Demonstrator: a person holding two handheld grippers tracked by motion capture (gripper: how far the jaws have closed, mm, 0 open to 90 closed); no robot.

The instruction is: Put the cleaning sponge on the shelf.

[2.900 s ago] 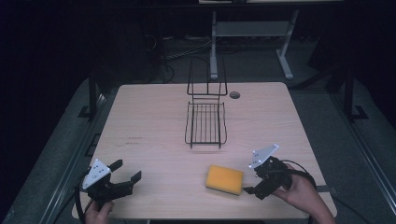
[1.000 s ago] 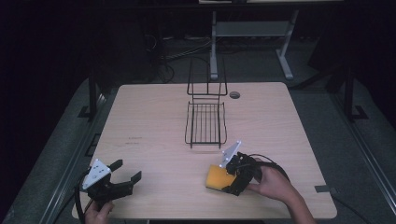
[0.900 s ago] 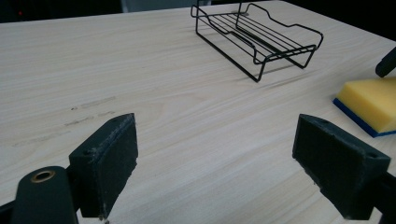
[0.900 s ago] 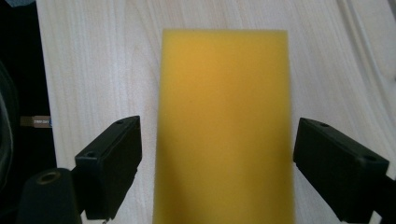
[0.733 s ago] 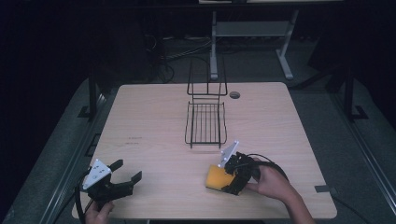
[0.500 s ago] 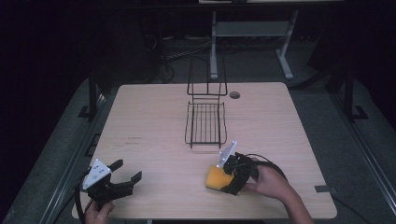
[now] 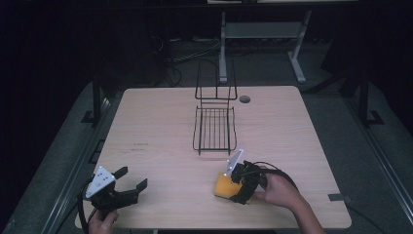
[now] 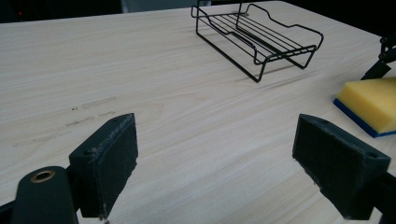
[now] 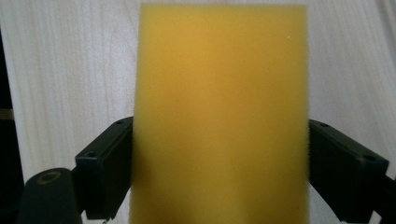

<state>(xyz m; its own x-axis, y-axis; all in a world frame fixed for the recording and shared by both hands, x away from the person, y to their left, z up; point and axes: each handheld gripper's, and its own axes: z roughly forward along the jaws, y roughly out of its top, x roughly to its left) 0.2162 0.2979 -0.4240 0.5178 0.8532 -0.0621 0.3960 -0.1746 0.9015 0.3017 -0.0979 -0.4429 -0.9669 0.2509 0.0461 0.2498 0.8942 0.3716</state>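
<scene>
A yellow sponge (image 7: 223, 186) with a blue underside lies flat on the wooden table (image 7: 160, 126), near the front edge right of centre. My right gripper (image 7: 233, 189) is over it from the right. In the right gripper view, the sponge (image 9: 219, 116) sits between the two black jaws of the right gripper (image 9: 219, 186), which stand wide at its two sides without squeezing it. My left gripper (image 7: 131, 187) rests at the front left corner, open, nothing between its jaws. From the left gripper (image 8: 215, 163), the sponge (image 8: 369, 100) lies far off to the right.
A black wire rack (image 7: 214, 129) stands in the middle of the table with an upright wire back at its far end; it also appears as the rack (image 8: 257, 37) in the left gripper view. A round cable hole (image 7: 245, 99) sits near the far edge.
My right gripper moved left from the table's front right to the sponge and now has its jaws around it. Over the last second it has barely shifted. The left gripper has stayed still.
</scene>
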